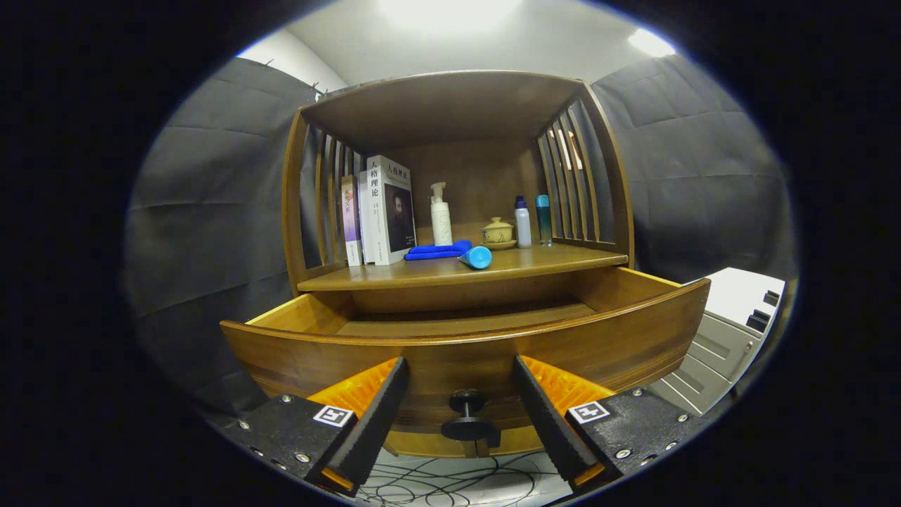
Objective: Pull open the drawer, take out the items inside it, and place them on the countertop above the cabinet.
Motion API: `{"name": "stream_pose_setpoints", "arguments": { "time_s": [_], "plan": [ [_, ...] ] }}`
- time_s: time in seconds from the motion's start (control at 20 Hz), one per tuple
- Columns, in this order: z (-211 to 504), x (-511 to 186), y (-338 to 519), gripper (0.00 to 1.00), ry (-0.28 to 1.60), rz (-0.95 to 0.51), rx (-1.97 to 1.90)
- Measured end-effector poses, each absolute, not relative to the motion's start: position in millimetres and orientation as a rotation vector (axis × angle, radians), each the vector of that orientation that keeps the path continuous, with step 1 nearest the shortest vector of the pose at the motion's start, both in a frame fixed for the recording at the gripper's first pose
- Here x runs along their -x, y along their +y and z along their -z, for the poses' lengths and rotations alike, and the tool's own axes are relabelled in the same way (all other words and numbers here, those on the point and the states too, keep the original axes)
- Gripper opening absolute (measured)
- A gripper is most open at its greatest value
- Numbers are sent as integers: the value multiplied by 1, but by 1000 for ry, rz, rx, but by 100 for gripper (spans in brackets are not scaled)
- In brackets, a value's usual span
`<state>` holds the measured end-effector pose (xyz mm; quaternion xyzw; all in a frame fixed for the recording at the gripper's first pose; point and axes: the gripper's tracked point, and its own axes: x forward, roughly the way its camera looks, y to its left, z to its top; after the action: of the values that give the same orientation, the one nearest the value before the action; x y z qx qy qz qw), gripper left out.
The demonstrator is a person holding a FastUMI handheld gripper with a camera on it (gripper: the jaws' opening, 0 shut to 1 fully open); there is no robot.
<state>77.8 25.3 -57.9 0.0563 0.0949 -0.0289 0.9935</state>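
Note:
The wooden drawer [464,352] of the cabinet stands pulled out toward me, and its visible inside floor shows bare wood. Its dark round knob [466,417] sits between my two fingers, low on the drawer front. My gripper [459,377] is open, fingers apart on either side of the knob and not pressing on it. On the countertop [394,276] above the drawer lie a folded blue cloth [438,251] and a blue cylinder [477,257] on its side, both beyond the fingers.
Upright books [380,211] stand at the countertop's left. Behind the cloth are a white pump bottle [440,215], a small lidded cup [498,232] and two slim bottles [531,221]. Slatted wooden sides enclose the shelf. A white-grey unit [725,331] stands to the right; cables lie on the floor below.

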Motion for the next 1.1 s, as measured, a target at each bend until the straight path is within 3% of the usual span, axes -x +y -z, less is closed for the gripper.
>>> {"name": "stream_pose_setpoints", "arguments": {
  "time_s": [1.1],
  "plan": [
    [74,-172,15,94,225,54,-28]
  ]
}}
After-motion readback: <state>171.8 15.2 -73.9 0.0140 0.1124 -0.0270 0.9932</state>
